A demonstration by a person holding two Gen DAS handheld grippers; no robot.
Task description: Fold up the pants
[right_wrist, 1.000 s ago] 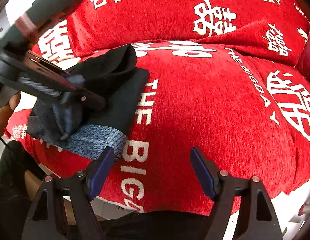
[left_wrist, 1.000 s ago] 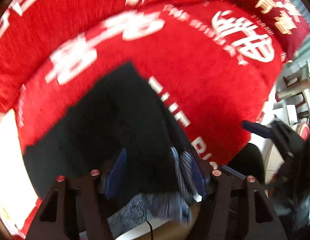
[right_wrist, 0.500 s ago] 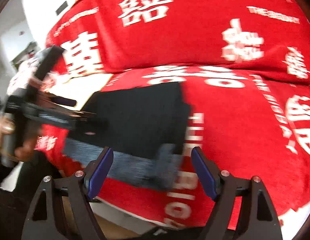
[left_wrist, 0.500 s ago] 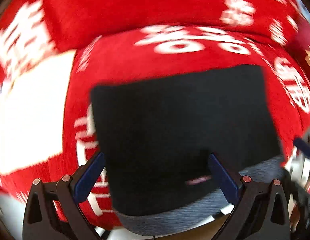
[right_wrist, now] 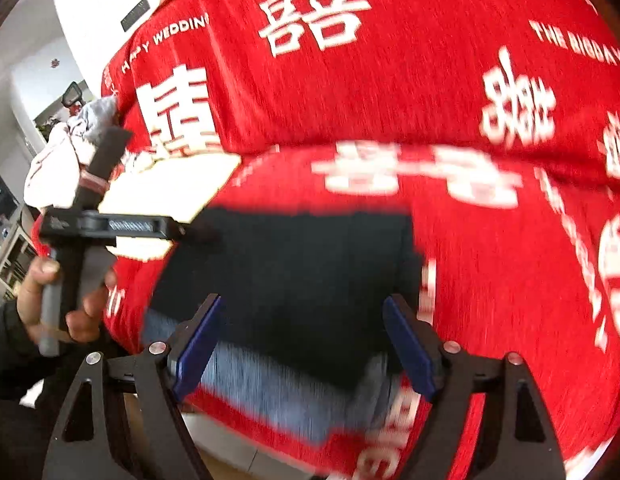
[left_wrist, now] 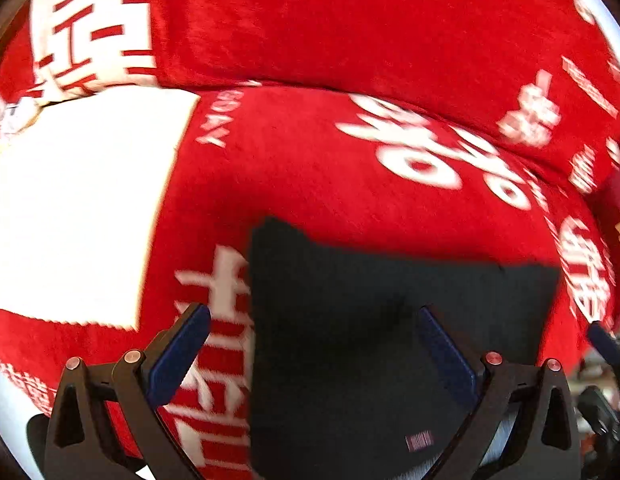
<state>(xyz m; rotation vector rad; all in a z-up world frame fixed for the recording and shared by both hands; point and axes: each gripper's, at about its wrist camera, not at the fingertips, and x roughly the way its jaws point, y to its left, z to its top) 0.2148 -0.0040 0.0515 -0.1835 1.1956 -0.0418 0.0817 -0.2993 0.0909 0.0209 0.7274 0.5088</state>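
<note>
Left gripper (left_wrist: 310, 354): jaws spread wide, empty, over the pants.
Black fabric pants with grey waistband (right_wrist: 285, 276): compact rectangle lying flat on red printed sofa cover (right_wrist: 490, 272); folding looks nearly done.
Right gripper (right_wrist: 301, 344): apart, holding nothing.

Red cover (right_wrist: 490, 280) with white printed characters and English lettering spreads beyond and beneath the fingers. Red cushion (right_wrist: 390, 92) in matching print stands past it, farther from the fingers. Pale rectangular patch (left_wrist: 77, 208), overexposed, up-left of the fingers. Heap of light cloth (right_wrist: 57, 168) far left; detail blurred.
</note>
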